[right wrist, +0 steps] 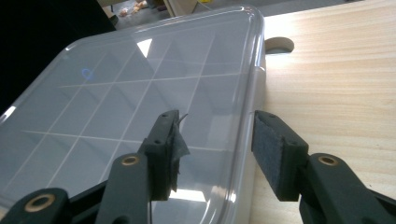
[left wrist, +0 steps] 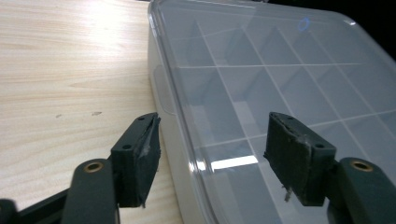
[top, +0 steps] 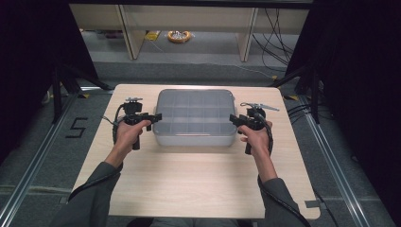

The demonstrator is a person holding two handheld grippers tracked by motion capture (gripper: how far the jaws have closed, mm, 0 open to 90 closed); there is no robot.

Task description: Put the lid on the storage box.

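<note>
Table (top: 198, 179) — jaws agape astride box (top: 196, 116) edges

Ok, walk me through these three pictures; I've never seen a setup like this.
There is no robot here: a person holds two hand tools, each with two black jaws. The high view looks down on a wooden table. On it sits a clear plastic box with its lid on and a grid of compartments inside. The left gripper and right gripper are at the box's two short ends. The other two pictures come from cameras riding on those tools. In each, the open jaws straddle the box's edge, one above the lid, one outside. Nothing is gripped yet.
</note>
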